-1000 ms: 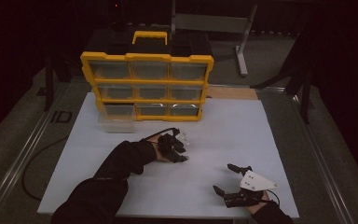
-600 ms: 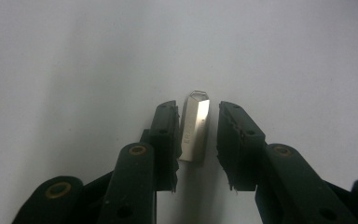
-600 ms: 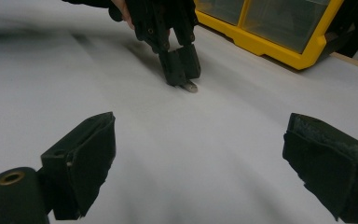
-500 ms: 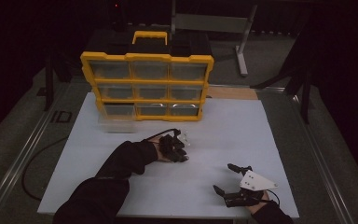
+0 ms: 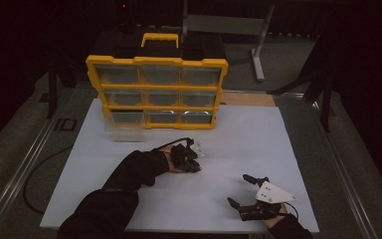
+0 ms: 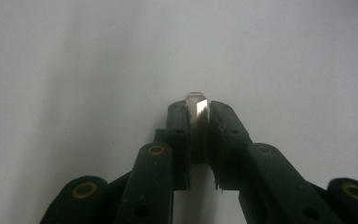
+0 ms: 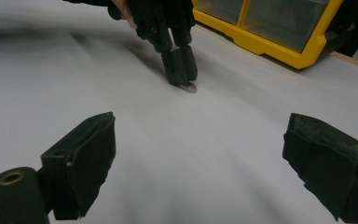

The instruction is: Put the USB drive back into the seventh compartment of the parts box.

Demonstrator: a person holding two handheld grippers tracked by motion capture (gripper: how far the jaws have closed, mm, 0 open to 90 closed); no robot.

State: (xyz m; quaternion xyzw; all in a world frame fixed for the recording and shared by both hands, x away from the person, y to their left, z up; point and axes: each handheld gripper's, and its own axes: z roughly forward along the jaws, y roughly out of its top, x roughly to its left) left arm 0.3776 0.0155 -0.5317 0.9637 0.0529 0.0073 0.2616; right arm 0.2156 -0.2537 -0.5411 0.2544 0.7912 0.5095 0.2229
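The left gripper (image 6: 198, 122) jaws cover most of the small metal piece (image 6: 197, 103), leaving its type indeterminate; the drawer contents are indistinct.

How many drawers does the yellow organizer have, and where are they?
9, in three rows of three in the yellow organizer. The bottom-left drawer is pulled out over the white table; the others sit closed.

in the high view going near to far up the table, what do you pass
right tongs at the near edge → left tongs, shut on a small metal piece → clear drawer pulled out onto the white table → yellow organizer at the far edge
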